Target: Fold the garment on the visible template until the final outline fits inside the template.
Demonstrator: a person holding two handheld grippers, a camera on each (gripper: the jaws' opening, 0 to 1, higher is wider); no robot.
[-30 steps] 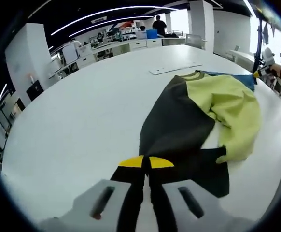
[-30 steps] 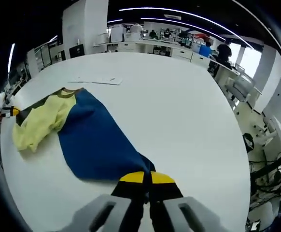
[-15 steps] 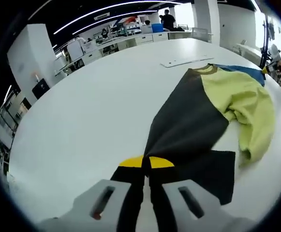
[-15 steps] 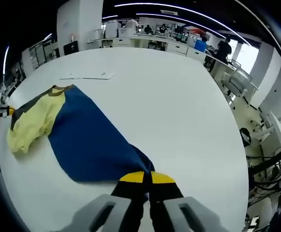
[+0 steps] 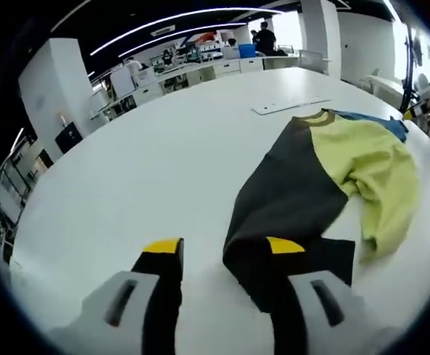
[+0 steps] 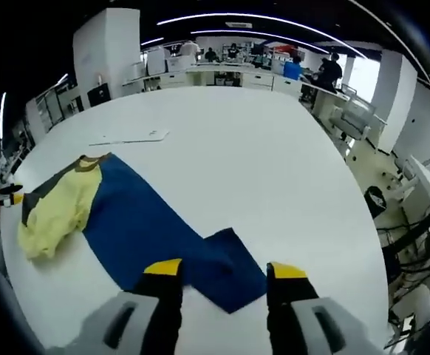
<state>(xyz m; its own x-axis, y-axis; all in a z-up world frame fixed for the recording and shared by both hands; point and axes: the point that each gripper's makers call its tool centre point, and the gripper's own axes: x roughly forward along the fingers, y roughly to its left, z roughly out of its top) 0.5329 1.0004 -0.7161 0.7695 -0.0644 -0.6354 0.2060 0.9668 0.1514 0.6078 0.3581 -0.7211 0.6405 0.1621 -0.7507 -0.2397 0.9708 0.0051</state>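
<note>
A long-sleeved top lies spread on the white table (image 5: 126, 185). Its body is yellow (image 5: 366, 166), one sleeve dark grey (image 5: 285, 192), the other blue (image 6: 145, 225). My left gripper (image 5: 224, 248) is open, and the grey sleeve's end lies flat by its right jaw. My right gripper (image 6: 225, 270) is open too, with the blue cuff (image 6: 233, 277) resting on the table between its jaws. The yellow body (image 6: 52, 211) is bunched at the far left of the right gripper view. A flat white sheet (image 5: 289, 106) lies beyond the collar (image 5: 315, 116), also seen as the white sheet (image 6: 130, 137).
The table's edge curves close on the right (image 6: 363, 244), with a chair (image 6: 355, 118) and cables on the floor past it. Desks, shelves and standing people (image 5: 263, 38) fill the room's far side. Bare tabletop stretches left of the grey sleeve.
Both grippers went from shut on the sleeve ends to open. The grey and blue sleeve ends now lie loose on the table, and both cameras have pulled back slightly.
</note>
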